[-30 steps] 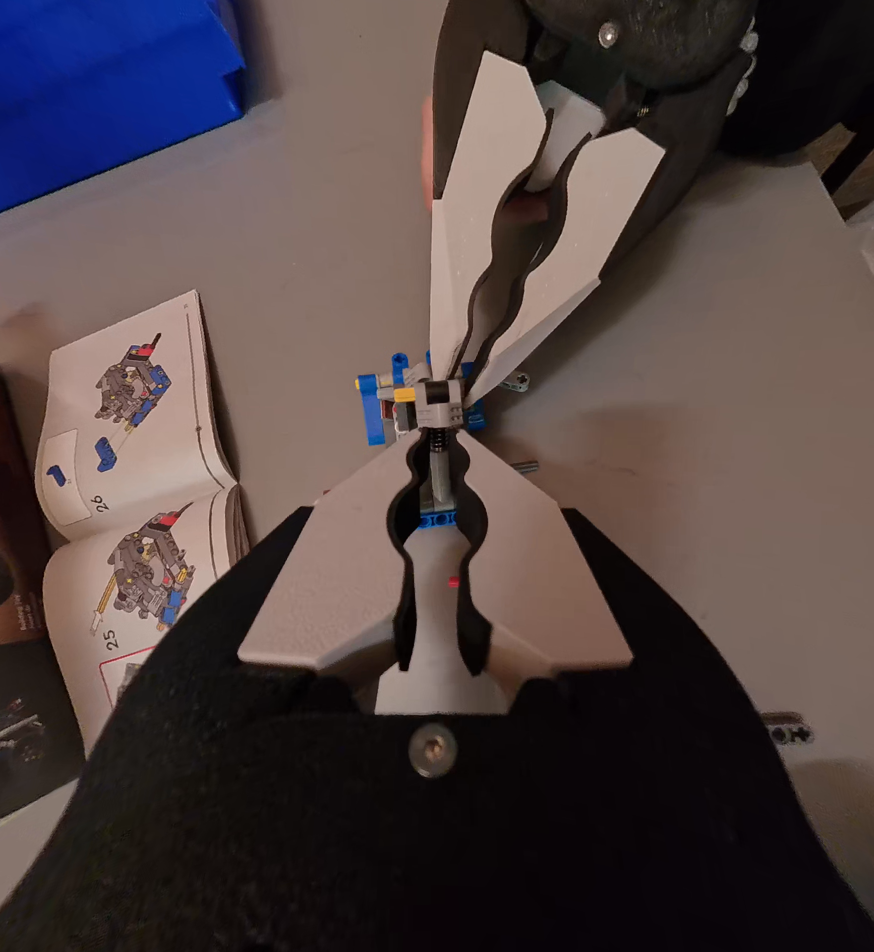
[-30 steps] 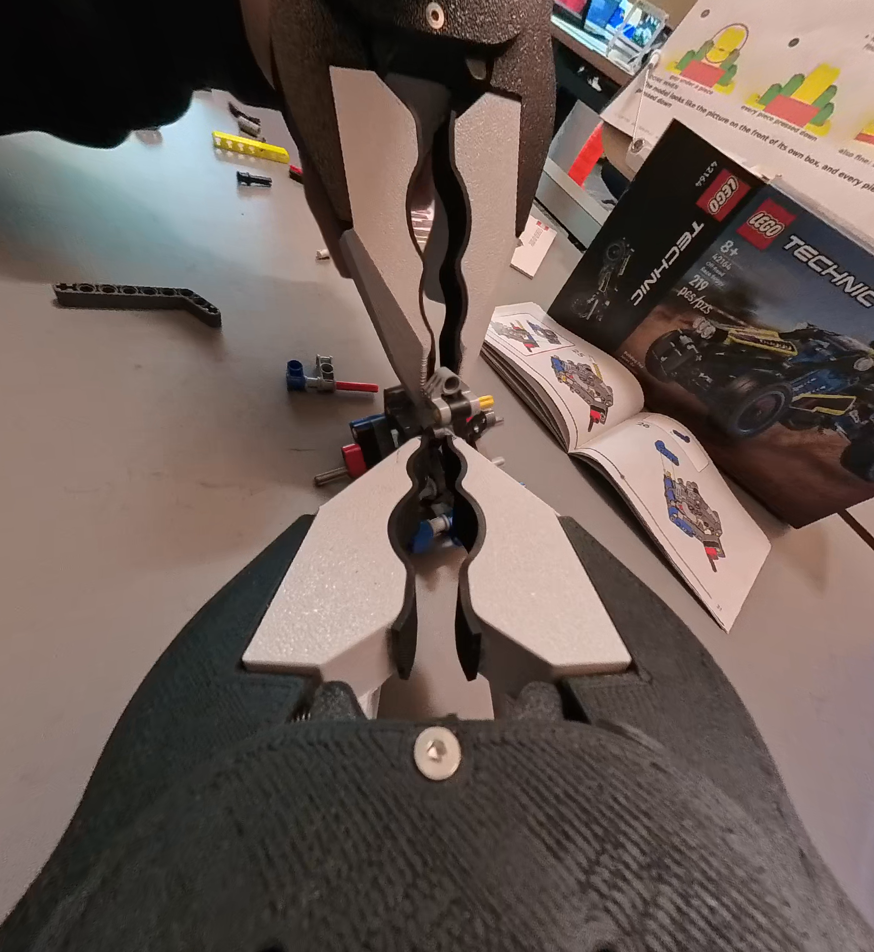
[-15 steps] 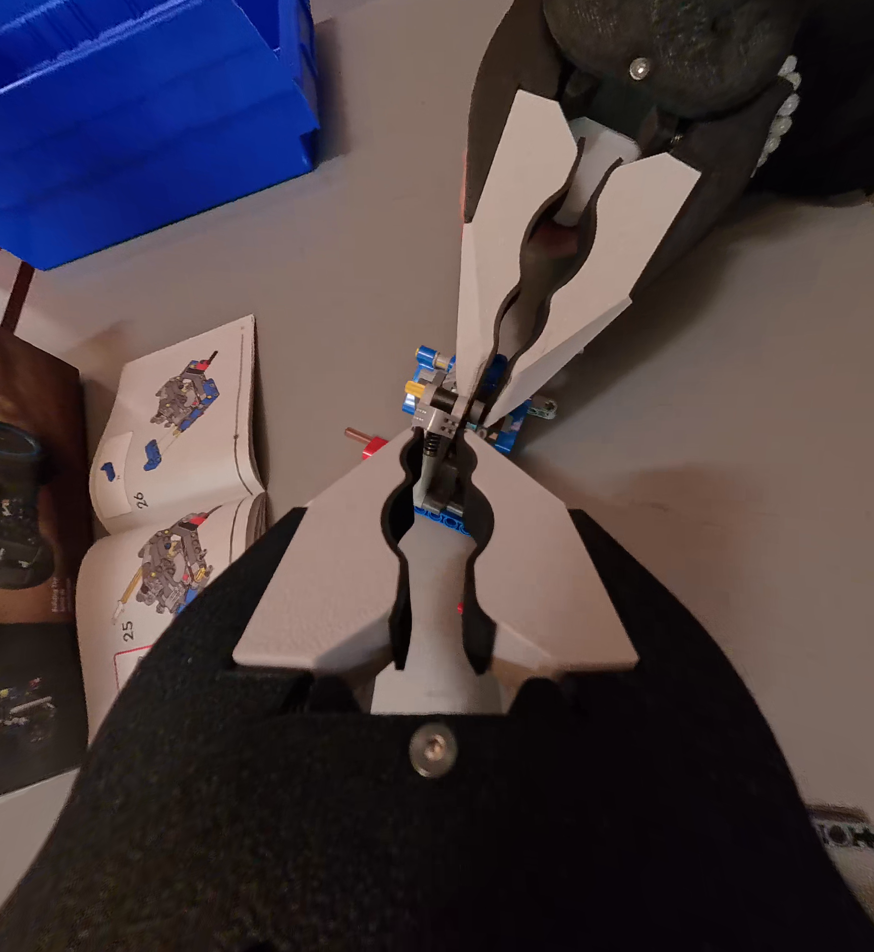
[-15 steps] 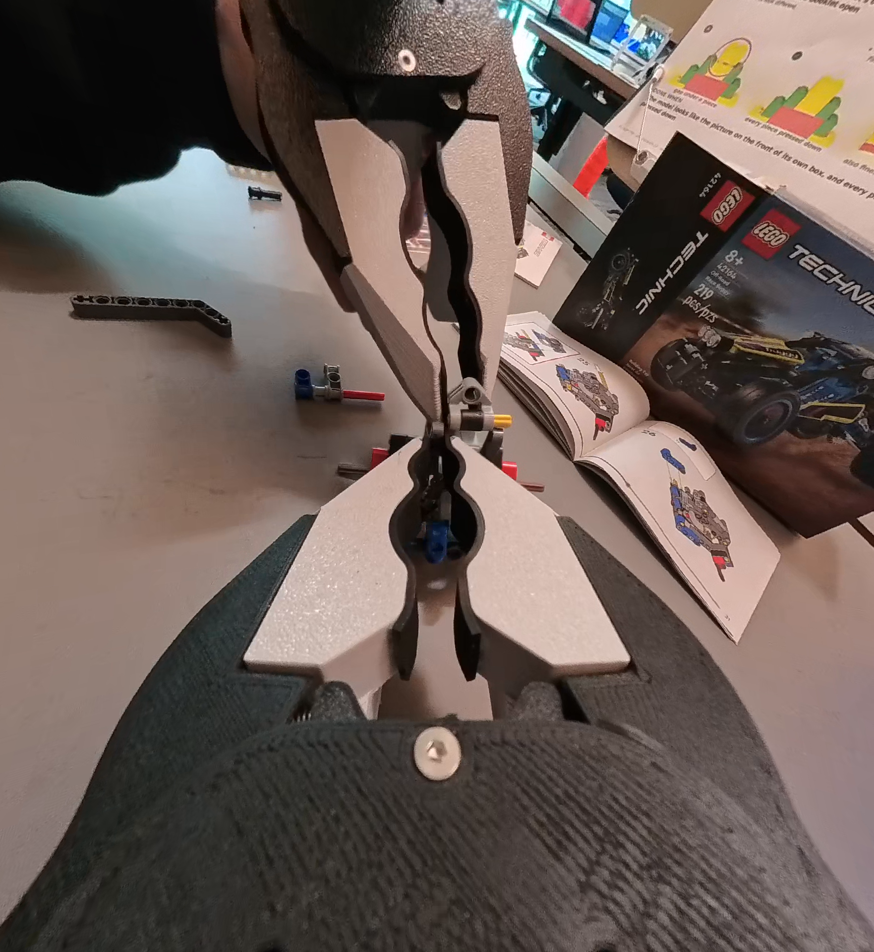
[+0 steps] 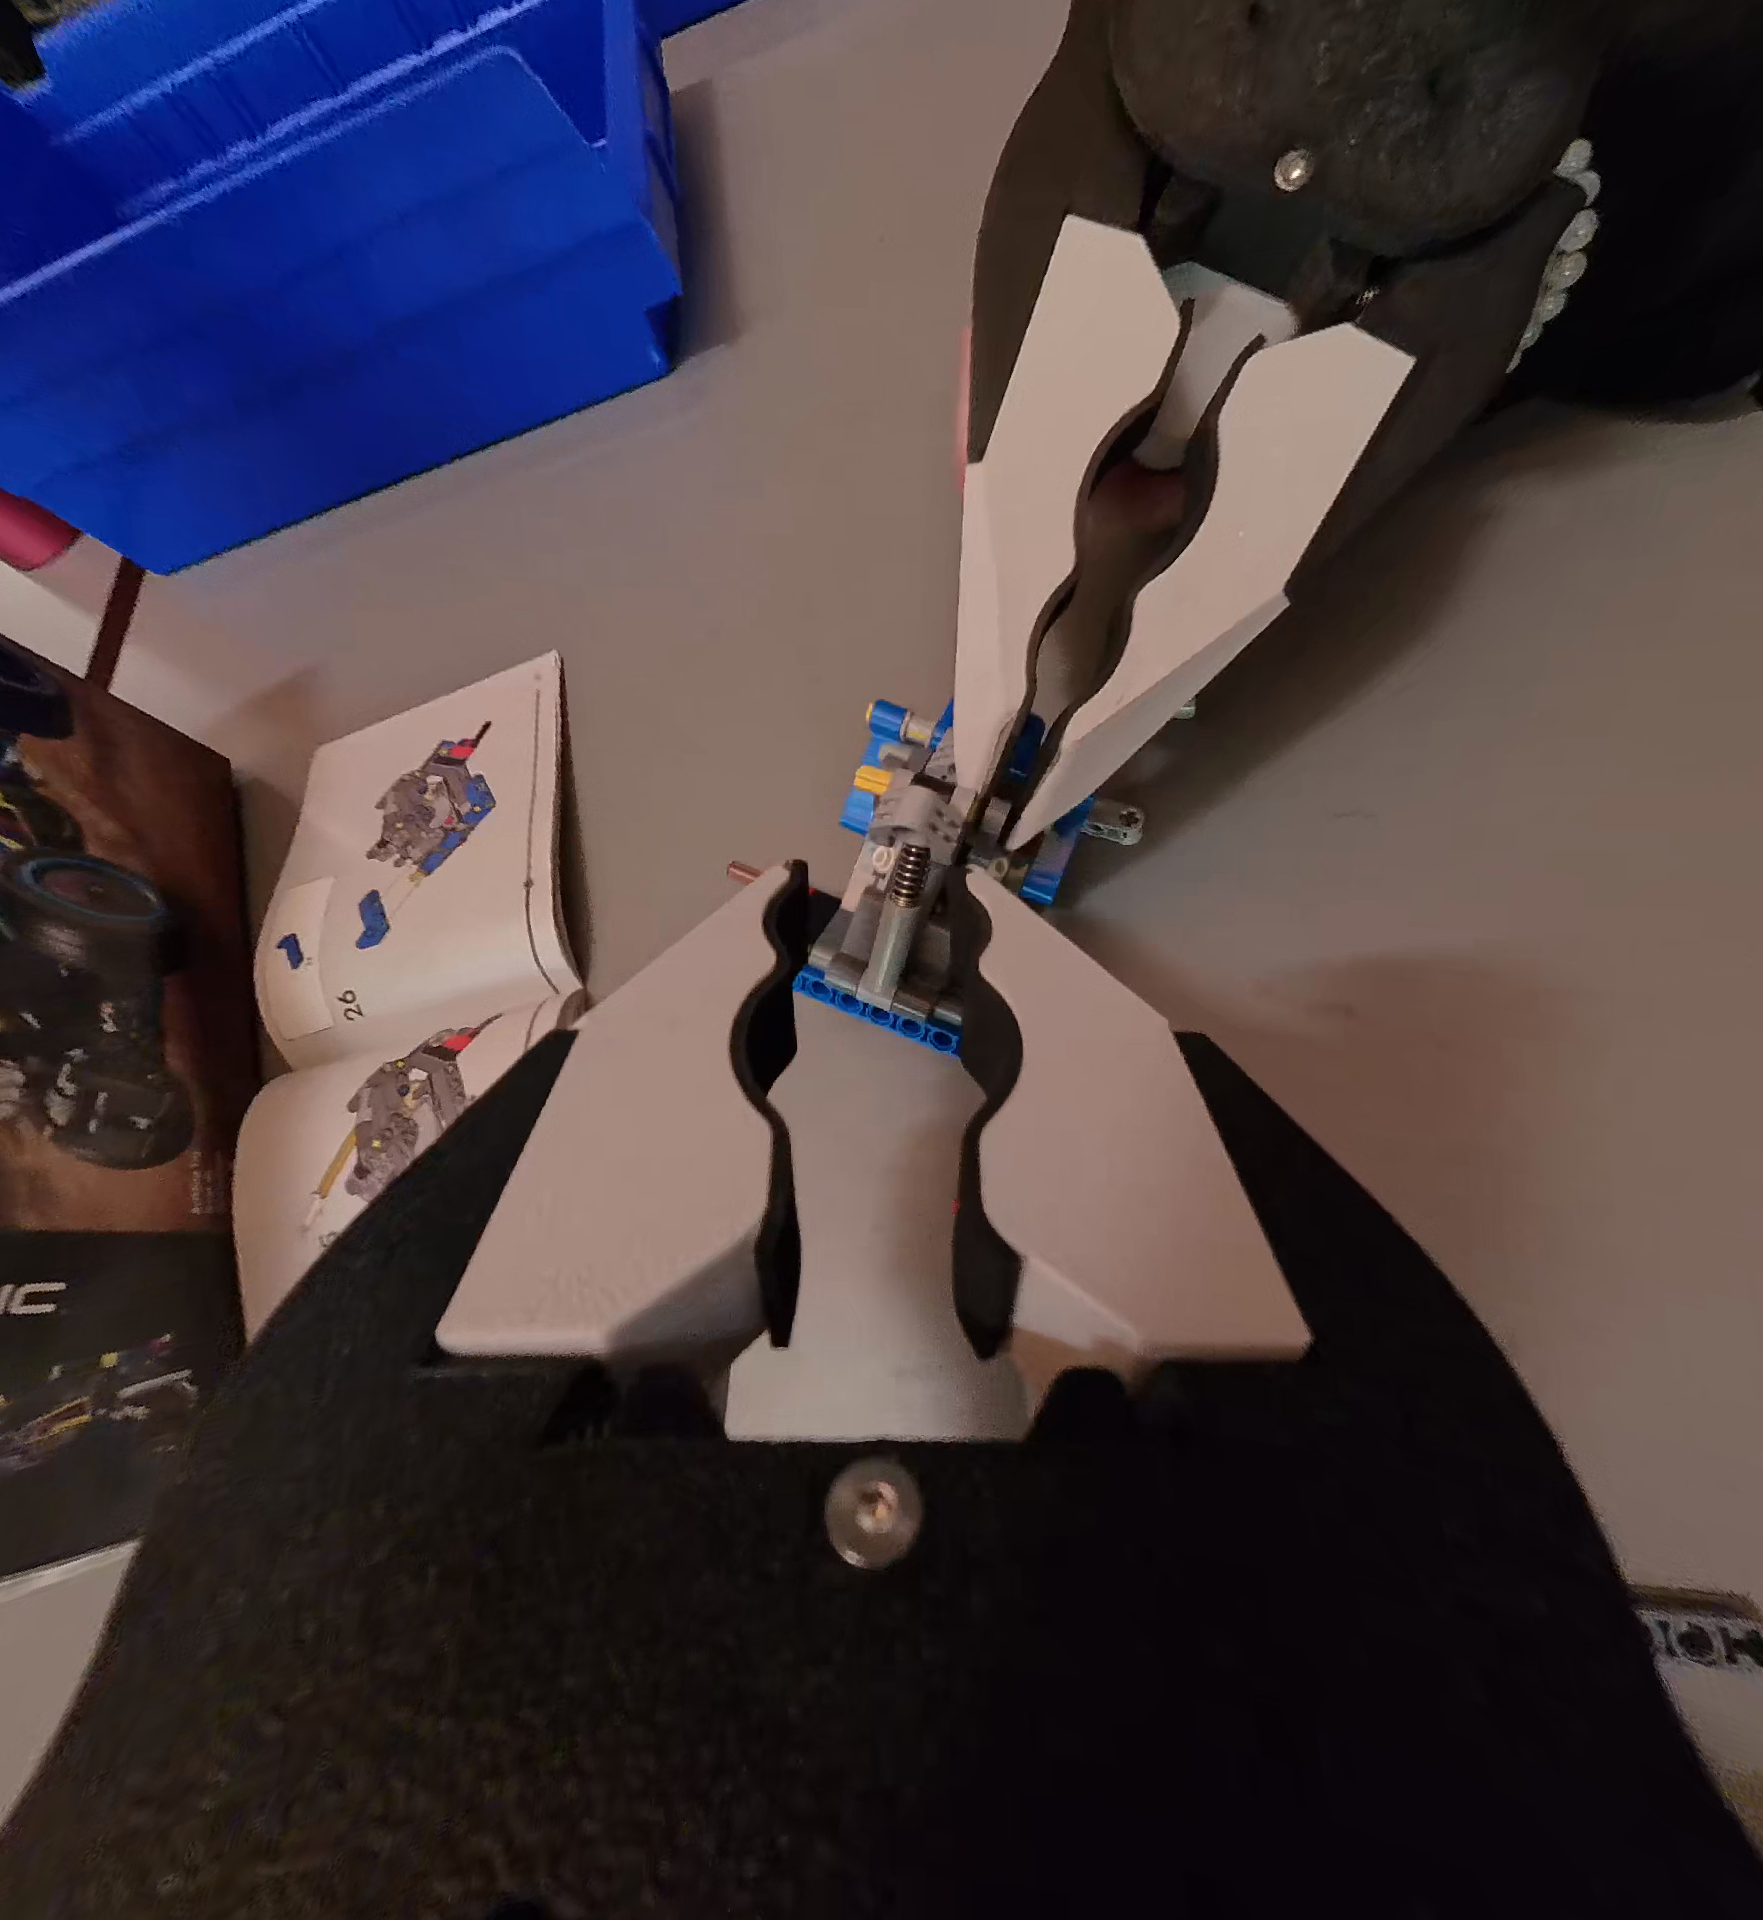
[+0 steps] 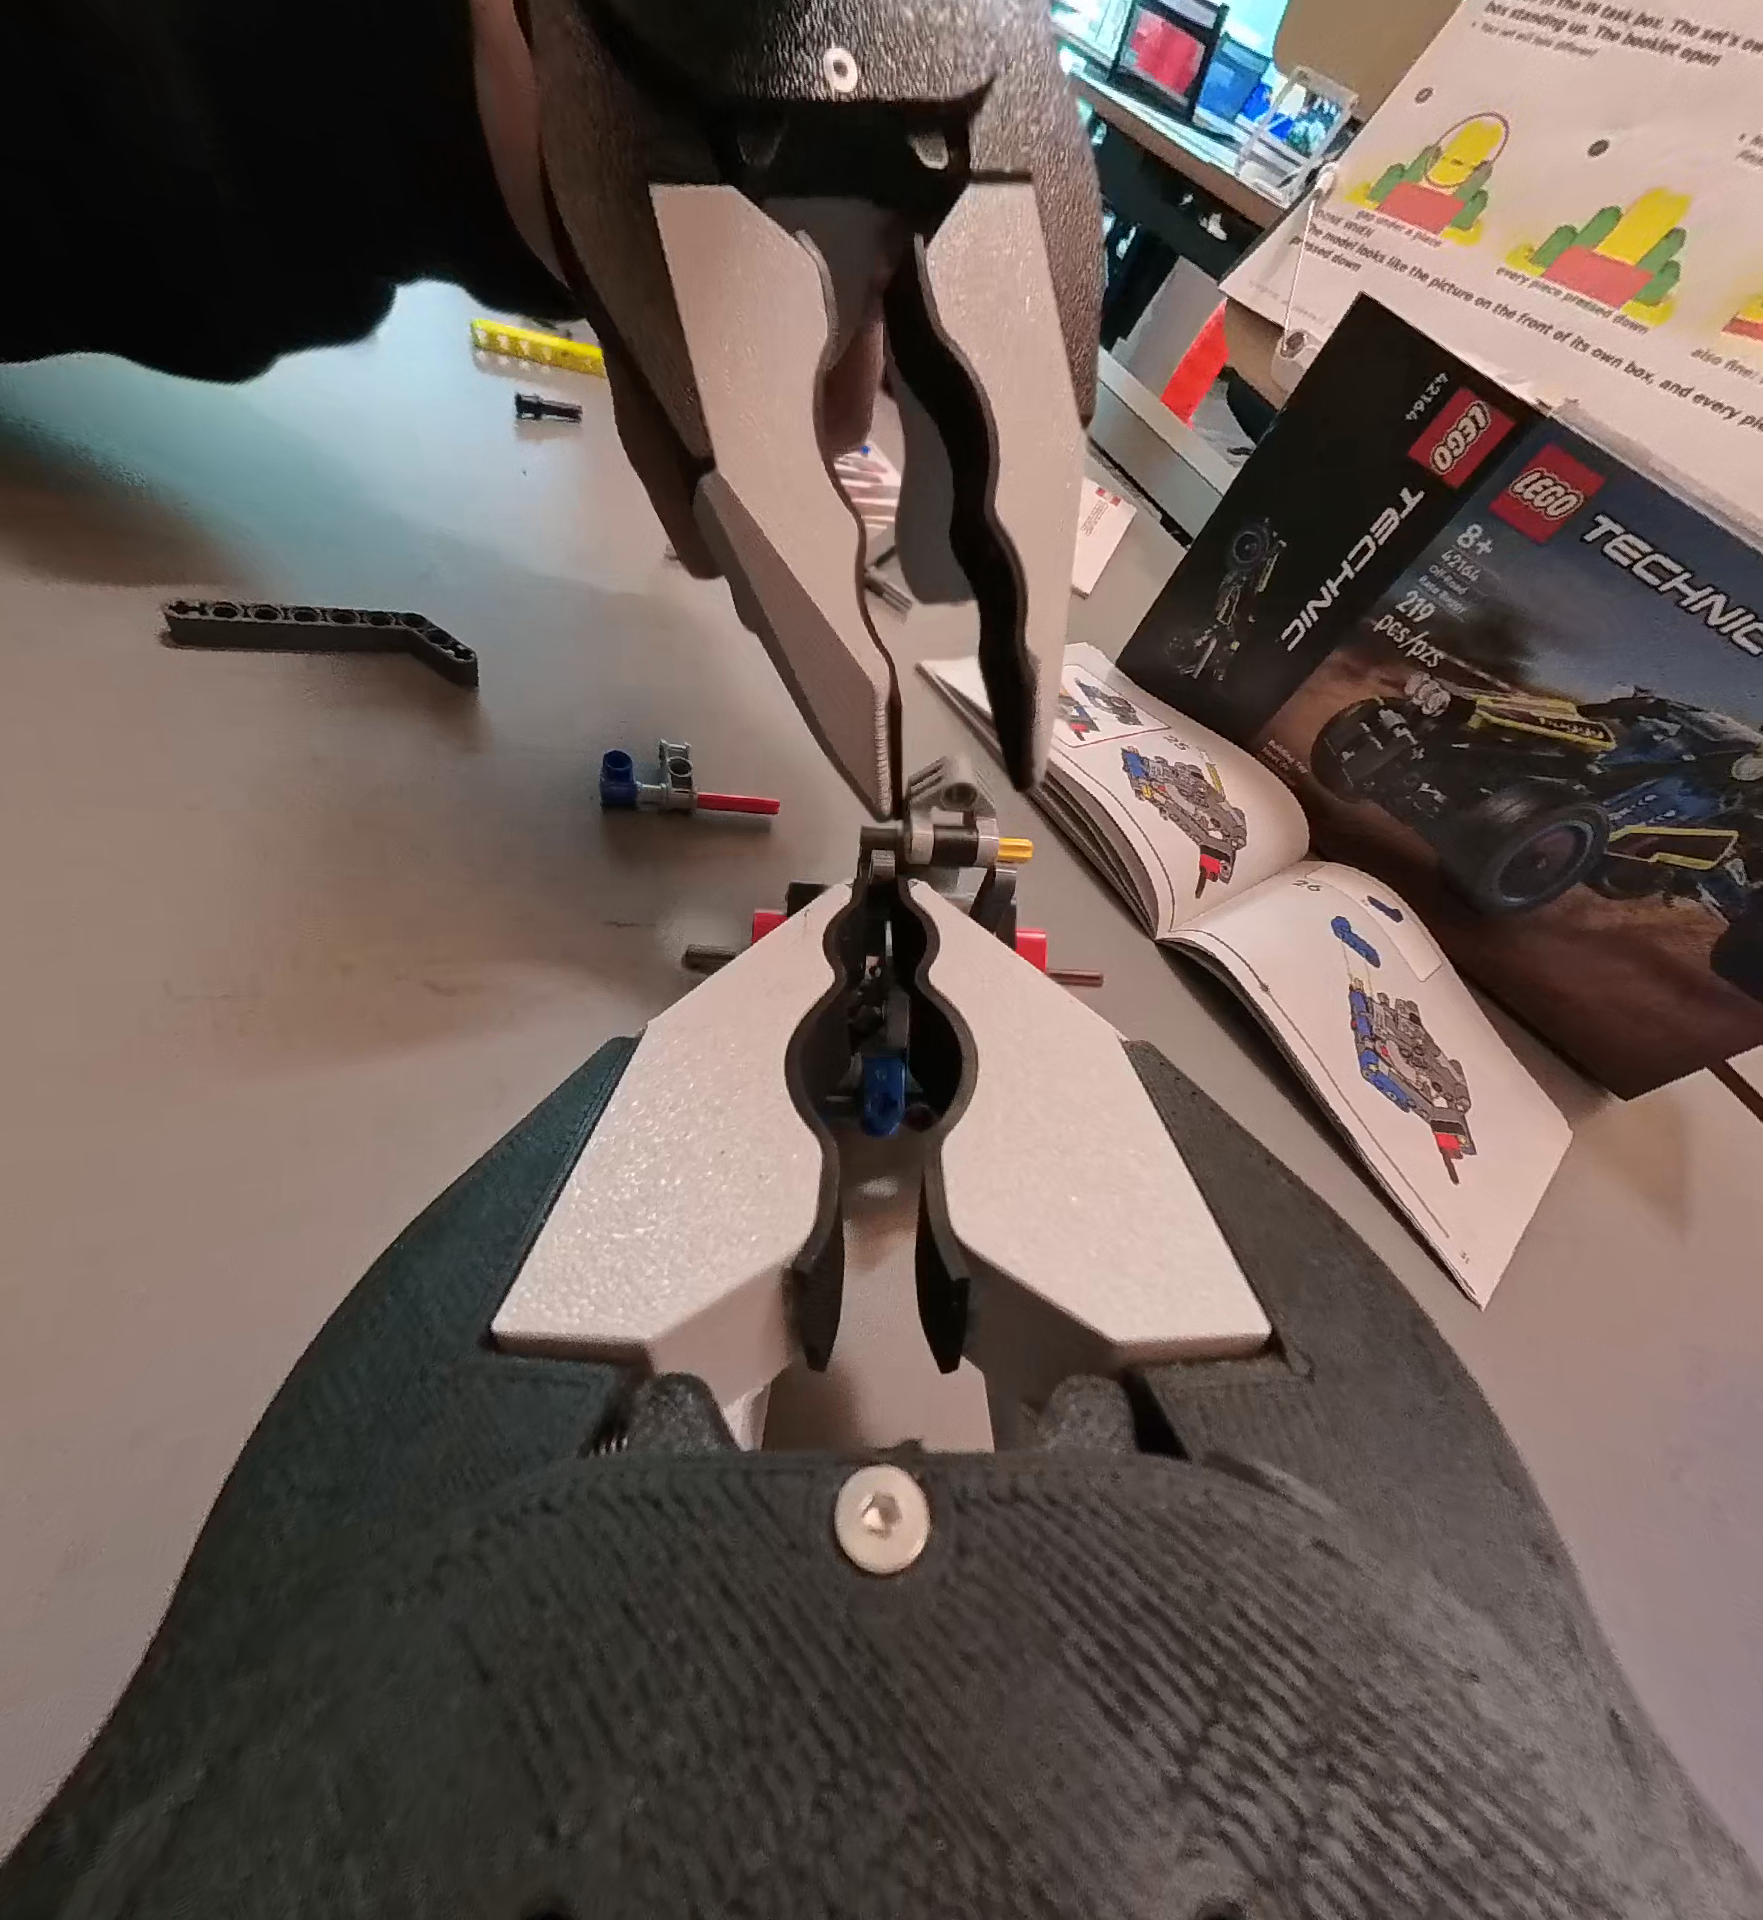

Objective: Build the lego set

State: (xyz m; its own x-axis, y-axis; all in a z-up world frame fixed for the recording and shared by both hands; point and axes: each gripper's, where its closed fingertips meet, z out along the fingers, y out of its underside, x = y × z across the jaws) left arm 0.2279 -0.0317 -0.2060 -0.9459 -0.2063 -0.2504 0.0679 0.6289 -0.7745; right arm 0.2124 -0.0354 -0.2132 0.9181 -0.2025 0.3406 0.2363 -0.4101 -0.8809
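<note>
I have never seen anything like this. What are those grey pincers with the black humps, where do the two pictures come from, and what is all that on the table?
No robot here: a person holds a two-finger gripper in each hand, with a camera on each looking along its fingers. One picture comes from the left gripper, which stands open around a small brick model on the grey table. The other comes from the right gripper, pinched shut on a thin part of that model. Each appears opposite in the other's view. Around lie an open instruction booklet, the set's box, blue bins and loose pieces.
</note>
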